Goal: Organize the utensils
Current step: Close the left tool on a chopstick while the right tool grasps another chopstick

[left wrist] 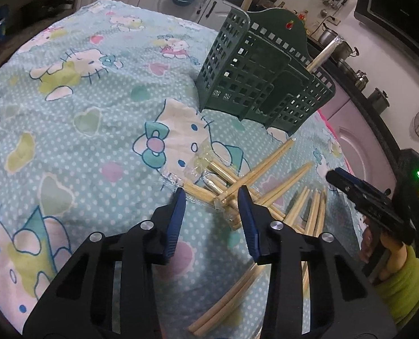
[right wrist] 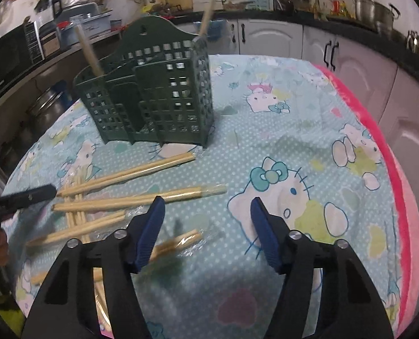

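A dark green slotted utensil holder [left wrist: 261, 80] [right wrist: 152, 99] stands on the cartoon-print cloth, with wooden sticks [right wrist: 86, 50] upright in it. Several wrapped pairs of wooden chopsticks [left wrist: 254, 182] [right wrist: 130, 200] lie loose on the cloth in front of it. My left gripper [left wrist: 212, 193] is open and empty, just above the chopstick pile. My right gripper [right wrist: 206, 202] is open and empty, low over the cloth beside the chopsticks; it also shows in the left wrist view [left wrist: 359, 195].
The table cloth [left wrist: 76, 118] [right wrist: 308, 130] has a pink edge [right wrist: 390, 147] at the right. Kitchen cabinets [right wrist: 268, 36], pots [right wrist: 374, 11] and a counter surround the table.
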The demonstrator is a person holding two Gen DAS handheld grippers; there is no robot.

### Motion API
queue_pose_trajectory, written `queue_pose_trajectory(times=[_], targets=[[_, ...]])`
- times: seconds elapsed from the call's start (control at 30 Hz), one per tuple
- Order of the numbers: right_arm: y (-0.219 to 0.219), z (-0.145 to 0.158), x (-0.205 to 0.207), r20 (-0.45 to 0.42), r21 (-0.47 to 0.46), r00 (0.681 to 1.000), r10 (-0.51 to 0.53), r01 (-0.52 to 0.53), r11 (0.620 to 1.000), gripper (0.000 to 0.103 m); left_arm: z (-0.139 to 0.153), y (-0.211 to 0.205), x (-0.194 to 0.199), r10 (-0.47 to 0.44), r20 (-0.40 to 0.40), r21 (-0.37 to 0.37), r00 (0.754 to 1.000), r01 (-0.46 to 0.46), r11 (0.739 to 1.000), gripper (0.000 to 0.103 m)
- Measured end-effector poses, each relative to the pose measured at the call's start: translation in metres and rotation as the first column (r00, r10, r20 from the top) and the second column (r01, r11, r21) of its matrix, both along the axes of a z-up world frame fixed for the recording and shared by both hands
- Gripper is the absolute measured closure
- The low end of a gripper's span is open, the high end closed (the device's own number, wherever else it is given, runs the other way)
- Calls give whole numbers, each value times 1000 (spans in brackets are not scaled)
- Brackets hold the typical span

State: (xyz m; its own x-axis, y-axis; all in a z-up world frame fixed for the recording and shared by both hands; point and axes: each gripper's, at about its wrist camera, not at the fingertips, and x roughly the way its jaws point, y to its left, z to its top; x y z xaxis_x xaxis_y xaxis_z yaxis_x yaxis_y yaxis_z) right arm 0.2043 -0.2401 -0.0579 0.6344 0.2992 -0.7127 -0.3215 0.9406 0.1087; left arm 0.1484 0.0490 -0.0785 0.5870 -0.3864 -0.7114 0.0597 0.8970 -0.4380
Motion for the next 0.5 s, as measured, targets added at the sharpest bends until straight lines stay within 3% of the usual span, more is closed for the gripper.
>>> queue_pose_trajectory(times=[0.23,0.5], targets=[[-2,-6,23,-49,4,999,-8,8,1000,51,-5,3,5,7,-15,-22,1000,-8,1000,73],[2,-8,36,-113,39,994,-8,13,999,53,-9,16,13,43,-58,-104,997,-49,993,76]])
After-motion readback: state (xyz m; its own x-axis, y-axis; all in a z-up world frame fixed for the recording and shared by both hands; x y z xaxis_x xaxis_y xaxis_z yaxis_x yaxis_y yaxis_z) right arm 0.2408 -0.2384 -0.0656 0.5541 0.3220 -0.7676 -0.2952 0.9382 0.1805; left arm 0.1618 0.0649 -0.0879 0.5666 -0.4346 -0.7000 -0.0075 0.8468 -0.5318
